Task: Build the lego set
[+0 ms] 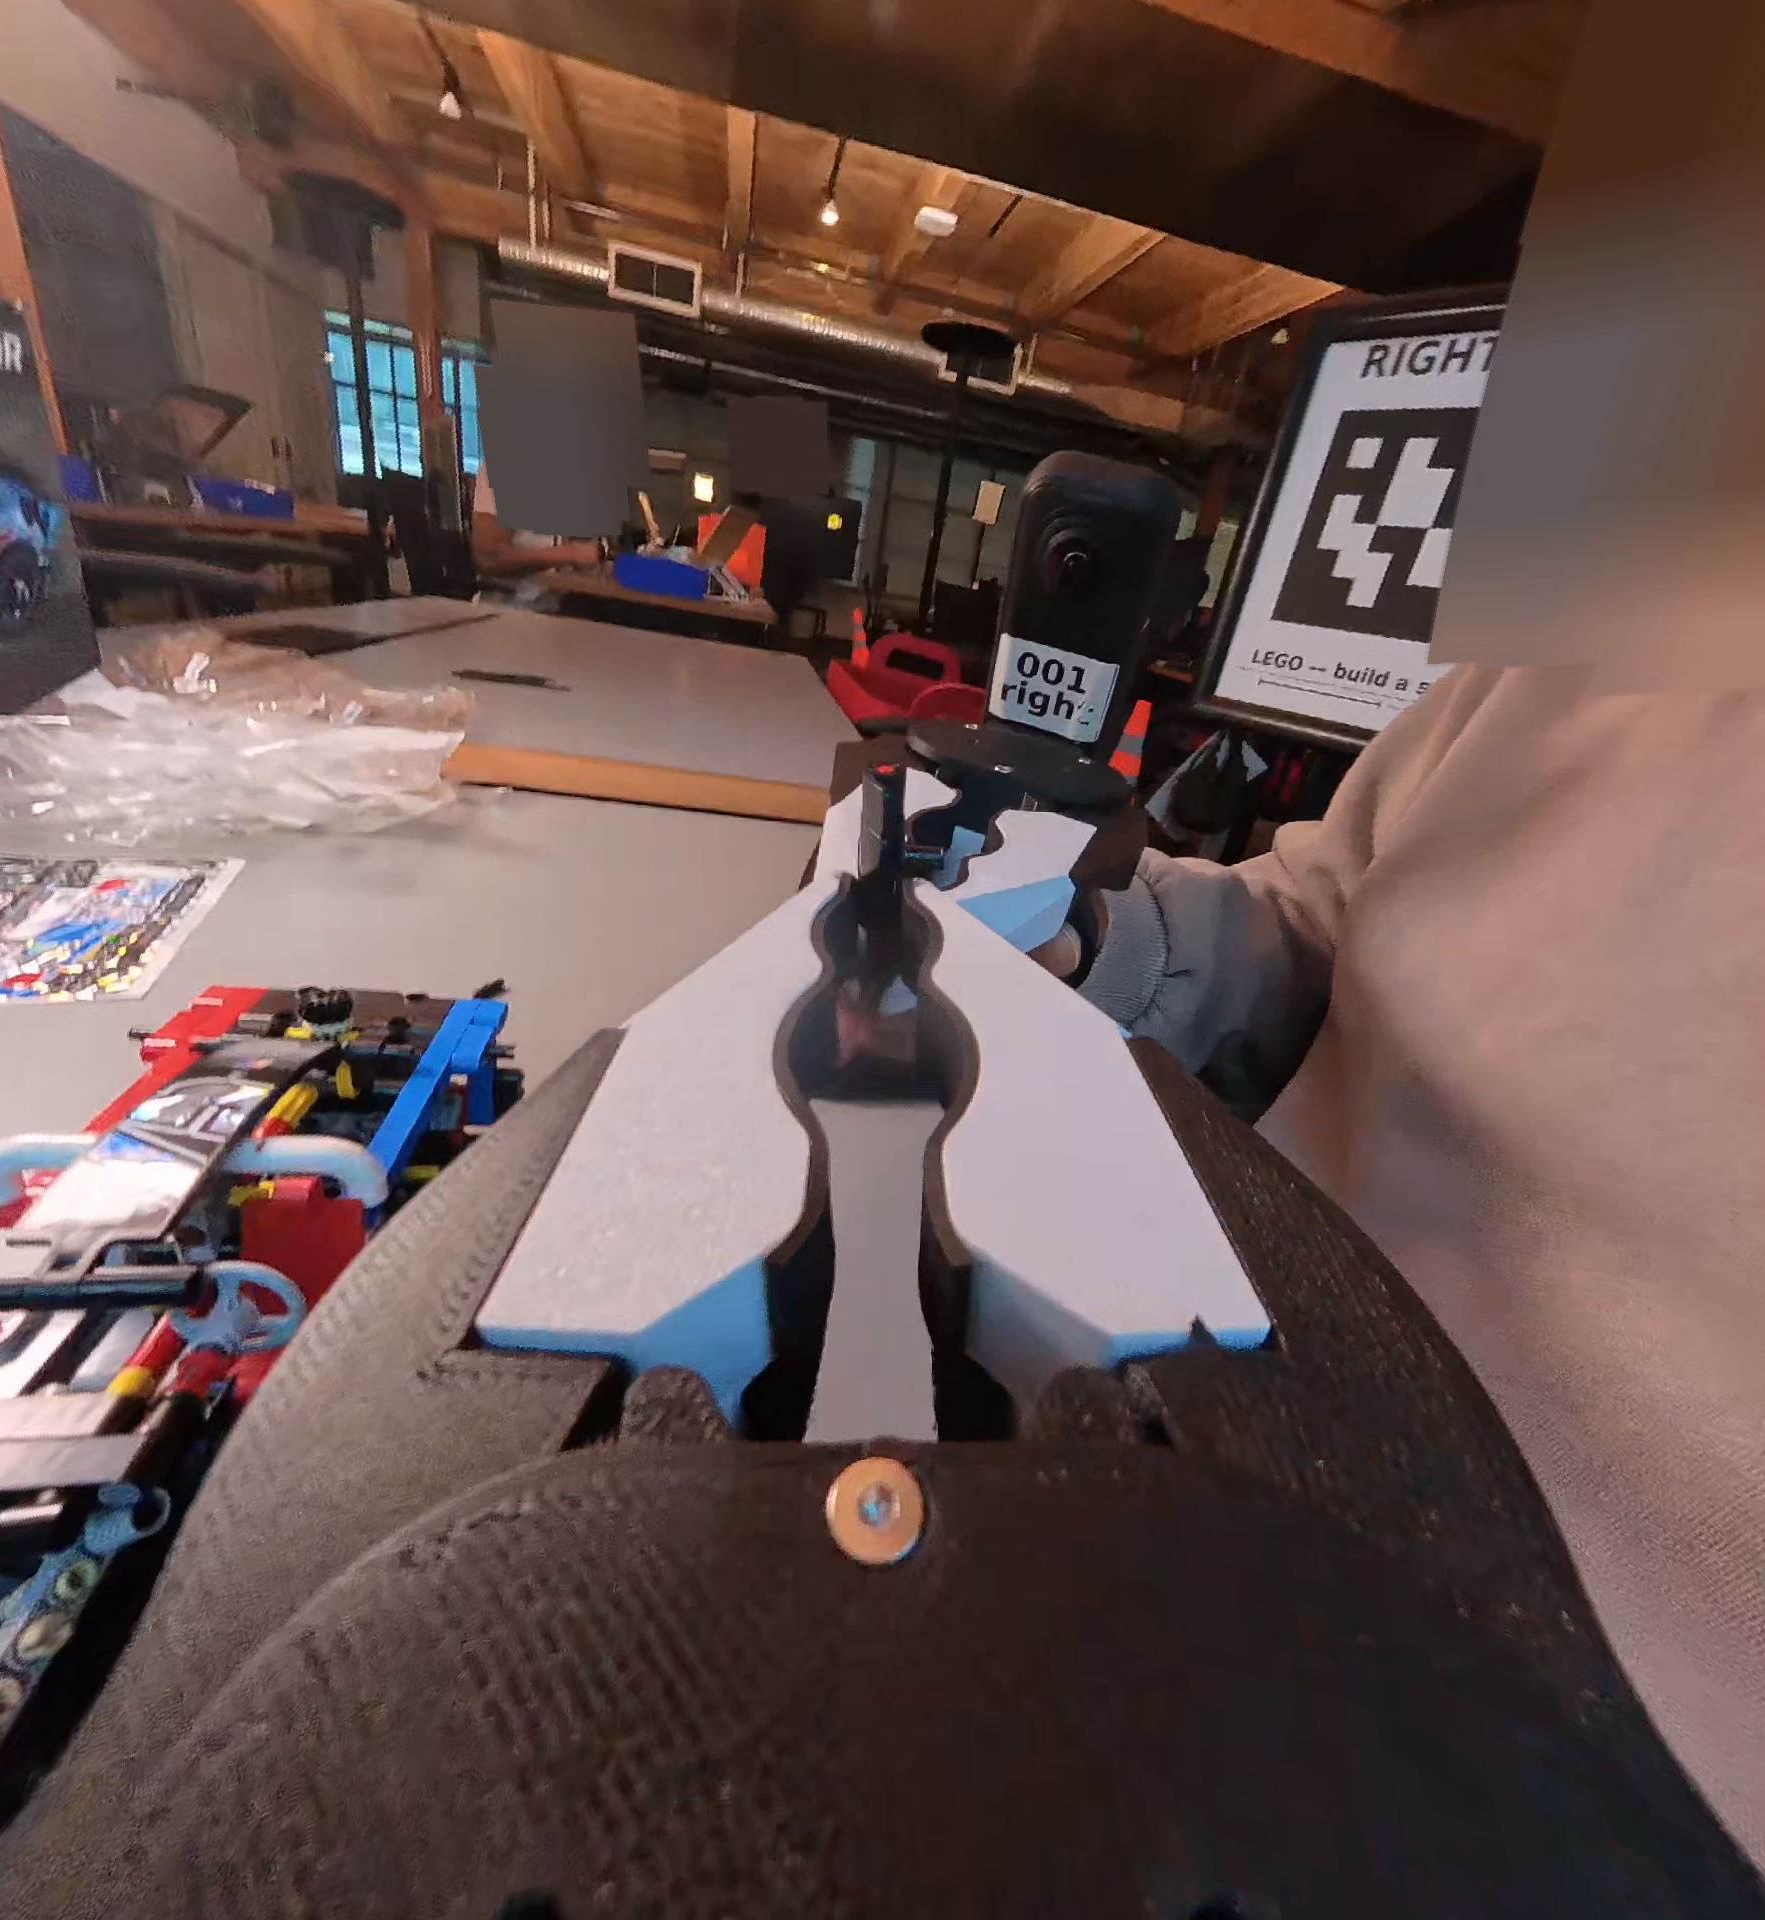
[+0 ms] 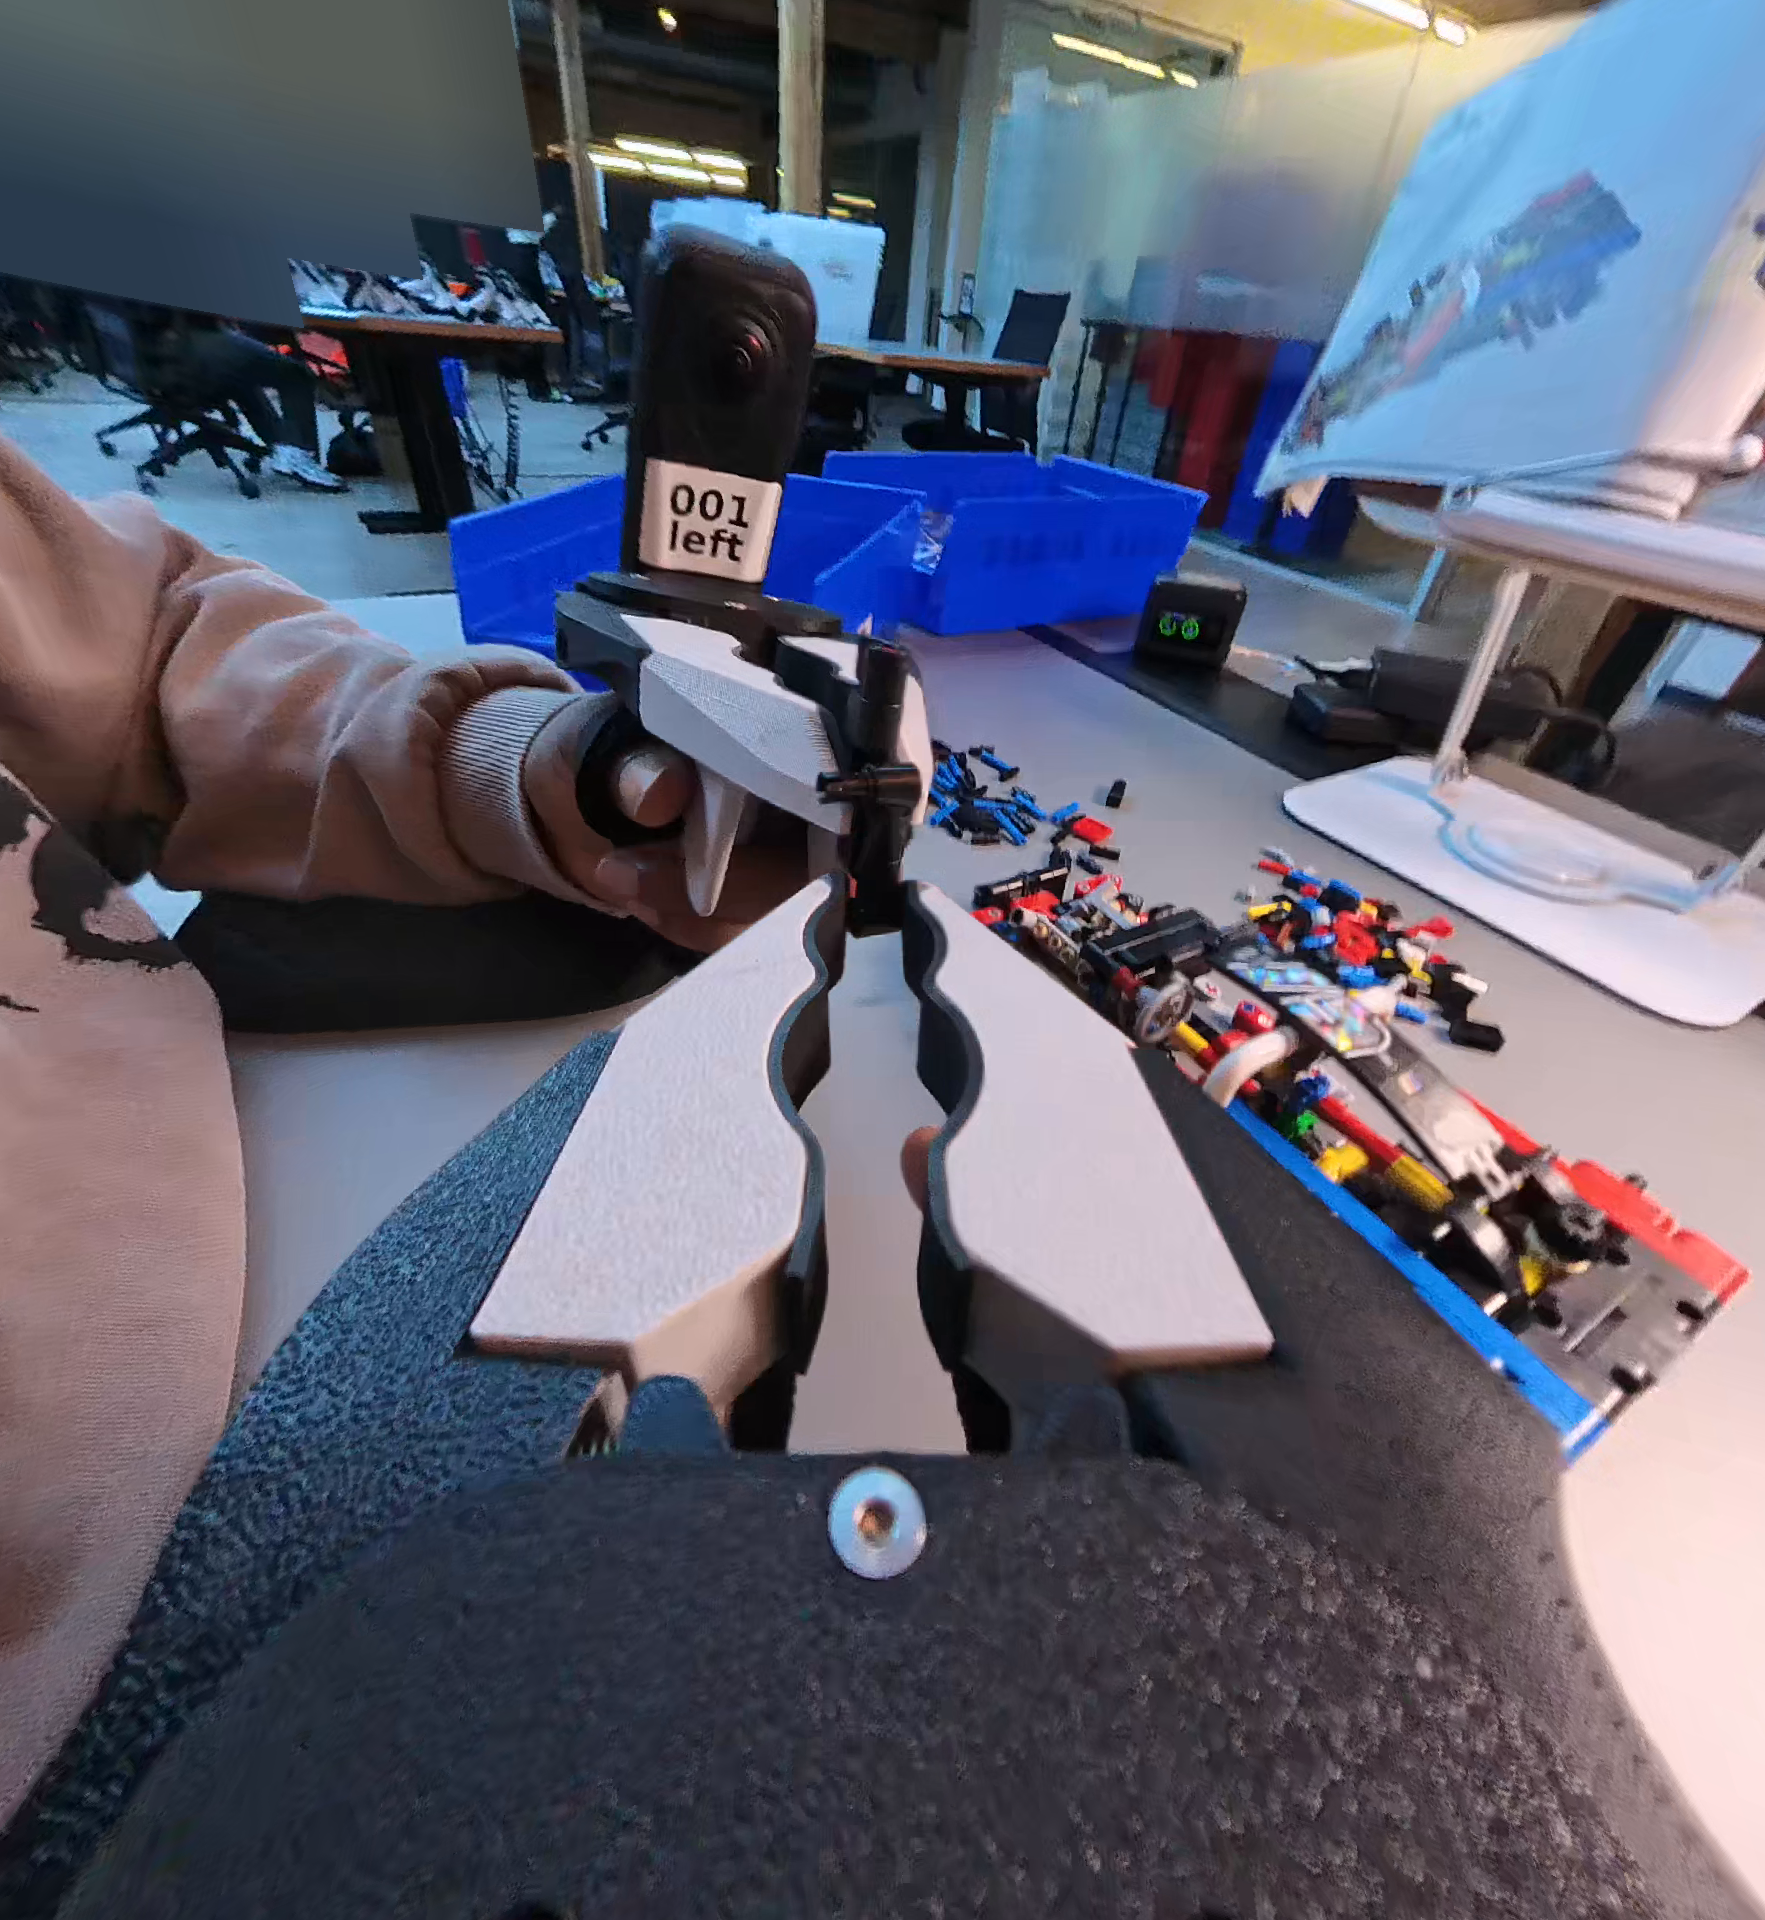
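Note:
A small black Lego Technic piece [image 1: 883, 831] with a cross pin stands upright in the air between my two grippers, which face each other. My left gripper [image 1: 878, 888] is shut on it; the piece also shows in the right wrist view [image 2: 878, 769]. My right gripper [image 2: 873, 902] is shut on the piece's lower end. The half-built Lego car [image 1: 234, 1143], red, blue and black, lies on the grey table to the left of my left gripper and to the right of my right gripper [image 2: 1377, 1143].
A heap of loose Lego parts [image 2: 1356, 935] and blue pins [image 2: 992, 800] lie beyond the car. An instruction booklet [image 2: 1584, 260] rests on a clear stand [image 2: 1543, 894]. Blue bins [image 2: 1013, 540] stand at the back. A sticker sheet [image 1: 57, 925] and plastic bags [image 1: 182, 748] lie far left. Left and right tips are no more than a few centimetres apart.

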Motion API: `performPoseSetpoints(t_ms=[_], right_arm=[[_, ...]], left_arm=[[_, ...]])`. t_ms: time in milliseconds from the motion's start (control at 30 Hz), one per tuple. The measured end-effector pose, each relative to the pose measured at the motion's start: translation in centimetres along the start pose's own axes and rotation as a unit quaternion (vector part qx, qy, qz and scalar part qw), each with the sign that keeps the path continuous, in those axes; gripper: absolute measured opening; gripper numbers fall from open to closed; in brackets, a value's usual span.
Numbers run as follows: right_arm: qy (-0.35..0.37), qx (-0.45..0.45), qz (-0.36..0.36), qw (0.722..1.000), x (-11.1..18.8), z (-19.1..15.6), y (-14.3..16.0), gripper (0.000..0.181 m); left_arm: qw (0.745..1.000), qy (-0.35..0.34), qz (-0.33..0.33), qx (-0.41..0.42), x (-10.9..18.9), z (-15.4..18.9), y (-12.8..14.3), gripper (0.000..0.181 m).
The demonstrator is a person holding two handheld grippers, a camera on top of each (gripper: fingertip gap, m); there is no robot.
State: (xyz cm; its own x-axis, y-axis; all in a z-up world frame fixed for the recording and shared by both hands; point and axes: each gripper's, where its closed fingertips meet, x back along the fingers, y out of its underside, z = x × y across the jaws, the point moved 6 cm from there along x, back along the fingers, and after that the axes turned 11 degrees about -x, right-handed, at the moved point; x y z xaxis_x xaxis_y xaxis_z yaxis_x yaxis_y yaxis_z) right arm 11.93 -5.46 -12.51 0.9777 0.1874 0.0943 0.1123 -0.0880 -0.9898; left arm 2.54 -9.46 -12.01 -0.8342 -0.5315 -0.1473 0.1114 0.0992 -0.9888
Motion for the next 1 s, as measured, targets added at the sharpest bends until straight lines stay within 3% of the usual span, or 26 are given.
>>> performPoseSetpoints(t_ms=[133,267,333,367,433,633,733,833,1000], right_arm=[[-0.019,0.064,-0.025,0.997,0.3,-0.4,-0.9,0.007],[-0.014,0.126,-0.064,0.990,0.2,-0.3,-0.9,0.007],[-0.015,0.141,-0.072,0.987,0.0,-0.3,-0.7,0.007],[-0.015,0.146,-0.076,0.986,-0.1,-0.3,-0.6,0.007],[-0.018,0.160,-0.076,0.984,-0.4,-0.3,-0.4,0.007],[-0.045,0.129,-0.064,0.989,-0.7,0.0,-0.3,0.007],[-0.117,0.061,-0.097,0.986,-0.4,0.6,0.4,0.007],[-0.237,-0.040,-0.183,0.953,0.2,1.3,1.6,0.007],[-0.401,-0.187,-0.282,0.851,0.1,1.6,2.5,0.007]], left_arm=[[0.999,0.011,0.009,-0.037,0.3,0.6,-0.5,0.007],[0.998,0.023,0.006,-0.058,0.2,1.0,-0.6,0.030],[0.997,0.022,-0.009,-0.068,0.0,1.1,-0.4,0.025],[0.996,0.020,-0.020,-0.079,0.0,1.1,-0.3,0.015],[0.995,0.019,-0.036,-0.097,0.2,1.1,-0.3,0.014],[0.994,0.016,-0.047,-0.097,0.4,0.9,-0.3,0.014],[0.992,0.034,-0.066,-0.104,0.5,0.8,0.3,0.022],[0.987,0.079,-0.078,-0.119,0.7,1.5,0.9,0.033],[0.976,0.107,-0.109,-0.154,-0.2,2.9,1.7,0.031]])
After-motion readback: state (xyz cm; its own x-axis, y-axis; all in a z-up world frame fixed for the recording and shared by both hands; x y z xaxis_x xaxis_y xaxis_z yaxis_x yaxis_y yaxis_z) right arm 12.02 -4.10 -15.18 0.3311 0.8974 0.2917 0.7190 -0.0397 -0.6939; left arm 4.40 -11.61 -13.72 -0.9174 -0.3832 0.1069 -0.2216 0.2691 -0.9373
